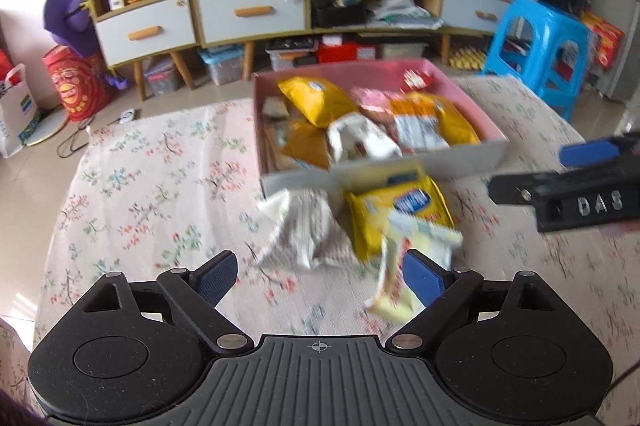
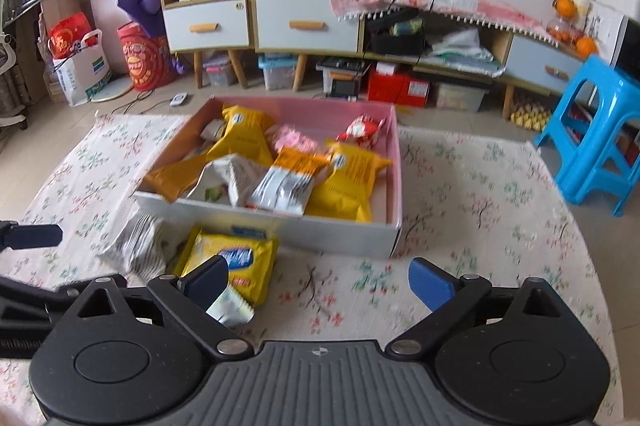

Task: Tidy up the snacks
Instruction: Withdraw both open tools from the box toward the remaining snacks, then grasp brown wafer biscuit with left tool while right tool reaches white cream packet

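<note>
Two grippers hover over a floral cloth [image 1: 152, 186] w/ snacks half sorted. Left gripper [image 1: 320, 276]: fingers wide, nothing between. Right gripper [image 2: 318, 284]: wide too, empty. A pink box [image 2: 394, 162] holds most packs; a yellow pack [image 2: 232, 266], striped bag [image 1: 298, 230] & pale pack [image 1: 400, 266] lie just in front of it.
</note>
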Demonstrator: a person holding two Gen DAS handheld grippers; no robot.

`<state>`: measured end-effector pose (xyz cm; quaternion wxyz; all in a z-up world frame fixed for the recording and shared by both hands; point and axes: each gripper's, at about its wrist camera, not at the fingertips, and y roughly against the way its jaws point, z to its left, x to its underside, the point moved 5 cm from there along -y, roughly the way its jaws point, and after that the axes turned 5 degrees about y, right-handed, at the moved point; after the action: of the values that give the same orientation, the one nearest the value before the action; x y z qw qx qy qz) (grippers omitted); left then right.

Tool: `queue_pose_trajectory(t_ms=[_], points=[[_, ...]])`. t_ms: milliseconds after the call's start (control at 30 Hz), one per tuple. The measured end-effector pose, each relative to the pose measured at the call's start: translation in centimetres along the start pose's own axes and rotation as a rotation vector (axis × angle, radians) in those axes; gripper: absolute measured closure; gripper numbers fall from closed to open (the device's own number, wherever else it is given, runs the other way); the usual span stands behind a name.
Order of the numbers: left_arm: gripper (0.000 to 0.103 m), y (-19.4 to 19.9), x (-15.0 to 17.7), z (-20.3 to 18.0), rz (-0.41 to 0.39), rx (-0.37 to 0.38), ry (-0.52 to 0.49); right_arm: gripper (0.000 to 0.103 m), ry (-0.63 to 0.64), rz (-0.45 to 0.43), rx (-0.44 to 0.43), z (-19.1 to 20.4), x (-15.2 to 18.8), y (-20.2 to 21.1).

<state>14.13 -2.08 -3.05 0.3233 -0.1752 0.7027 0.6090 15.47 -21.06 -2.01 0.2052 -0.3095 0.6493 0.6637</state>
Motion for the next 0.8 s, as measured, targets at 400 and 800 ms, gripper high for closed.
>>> queue_pose_trajectory(t_ms=[400,800], points=[[0.012,0.5,3.9,-2.2,0.104,0.110,-0.087,0.015,0.022,0.090,-0.063,1.5,1.2,-0.5],[0.014,0.2,5.9,-4.4,0.184,0.207,-0.099,0.015,0.059,0.149,-0.095,3.5,1.5,-1.8]])
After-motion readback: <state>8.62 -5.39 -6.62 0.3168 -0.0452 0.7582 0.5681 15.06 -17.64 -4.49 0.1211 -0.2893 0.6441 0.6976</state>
